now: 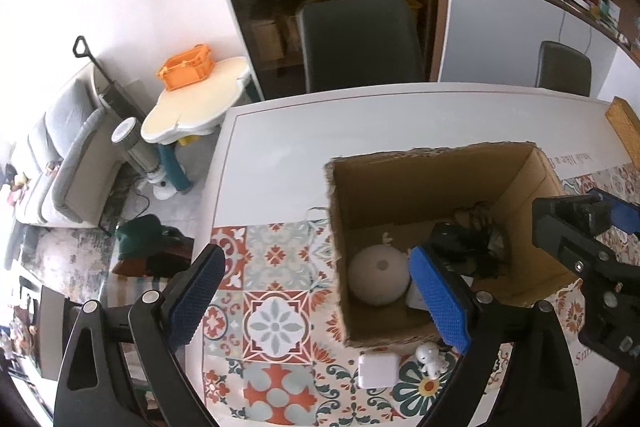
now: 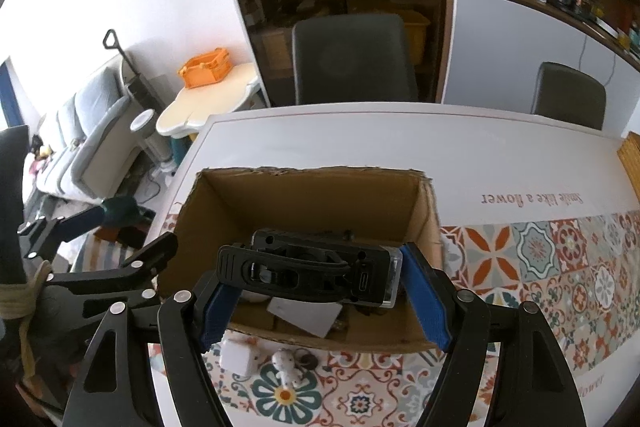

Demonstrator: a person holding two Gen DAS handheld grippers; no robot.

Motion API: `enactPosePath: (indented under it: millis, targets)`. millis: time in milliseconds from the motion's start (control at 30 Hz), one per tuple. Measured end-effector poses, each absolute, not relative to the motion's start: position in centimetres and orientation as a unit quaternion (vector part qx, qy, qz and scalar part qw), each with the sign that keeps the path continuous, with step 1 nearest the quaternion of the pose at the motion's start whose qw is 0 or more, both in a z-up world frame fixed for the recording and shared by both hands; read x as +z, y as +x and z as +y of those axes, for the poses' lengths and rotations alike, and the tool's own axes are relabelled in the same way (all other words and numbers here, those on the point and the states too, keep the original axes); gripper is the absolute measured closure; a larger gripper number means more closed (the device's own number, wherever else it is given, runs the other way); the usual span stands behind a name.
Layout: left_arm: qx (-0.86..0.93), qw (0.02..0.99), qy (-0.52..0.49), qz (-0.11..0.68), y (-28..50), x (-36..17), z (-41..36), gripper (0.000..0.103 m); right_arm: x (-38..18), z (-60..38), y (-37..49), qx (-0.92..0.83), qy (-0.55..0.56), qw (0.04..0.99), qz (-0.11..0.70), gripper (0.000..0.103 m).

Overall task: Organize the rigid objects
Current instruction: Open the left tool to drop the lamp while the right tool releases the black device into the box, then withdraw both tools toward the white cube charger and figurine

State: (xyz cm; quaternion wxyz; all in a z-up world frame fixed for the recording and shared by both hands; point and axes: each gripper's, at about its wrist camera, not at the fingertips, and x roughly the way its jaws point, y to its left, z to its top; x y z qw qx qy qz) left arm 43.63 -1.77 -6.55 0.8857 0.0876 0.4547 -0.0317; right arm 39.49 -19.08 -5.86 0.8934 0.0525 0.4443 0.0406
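Observation:
An open cardboard box (image 1: pixel 380 187) stands on the tiled tablecloth. Inside lie a white round gadget (image 1: pixel 378 279) and a dark tangle of black items (image 1: pixel 476 247). My left gripper (image 1: pixel 316 267) hangs over the box's near left corner, open, with nothing between its blue pads. My right gripper (image 2: pixel 316 275) is shut on a black device (image 2: pixel 304 269) with a clear end and a port, held above the box (image 2: pixel 312 203). In front of the box lie a white square charger (image 1: pixel 378 371) (image 2: pixel 237 355) and a small white figurine (image 1: pixel 430 357) (image 2: pixel 286 367).
The white table (image 2: pixel 360 147) runs back to two dark chairs (image 1: pixel 360 43). A wooden tray edge (image 1: pixel 624 127) sits at the far right. Left of the table are a small cream side table (image 1: pixel 192 107) with an orange crate, and a sofa. A small dark ring (image 2: pixel 308 361) lies beside the figurine.

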Motion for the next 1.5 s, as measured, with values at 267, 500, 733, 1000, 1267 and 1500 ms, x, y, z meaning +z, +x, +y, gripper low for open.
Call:
enactPosePath:
  millis: [267,500,733,1000,1267,1500]
  targets:
    - [-0.023,0.888,0.071,0.453,42.8,-6.4,-0.1,0.008,-6.1,-18.3,40.2,0.035,0.045,0.892,0.448,0.02]
    - [-0.027,0.89,0.063,0.452,41.3,-6.3,0.1,0.008,-5.9,-18.1,39.1,0.034,0.044,0.894,0.444,0.02]
    - [-0.039,0.893,0.055,0.445,38.9,-5.7,0.0,0.008,-5.7,-18.3,37.0,0.04,0.055,0.896,0.44,0.02]
    - [-0.049,0.897,0.054,0.435,35.7,-4.9,0.0,0.008,-4.8,-18.9,33.9,0.043,0.065,0.905,0.418,0.02]
    - [-0.046,0.898,0.066,0.433,33.5,-5.3,-0.4,0.008,-5.6,-18.9,30.9,0.048,0.064,0.905,0.418,0.02]
    - [-0.053,0.888,0.065,0.452,32.4,-6.9,-0.8,0.008,-7.7,-19.5,29.6,0.051,0.073,0.894,0.44,0.02]
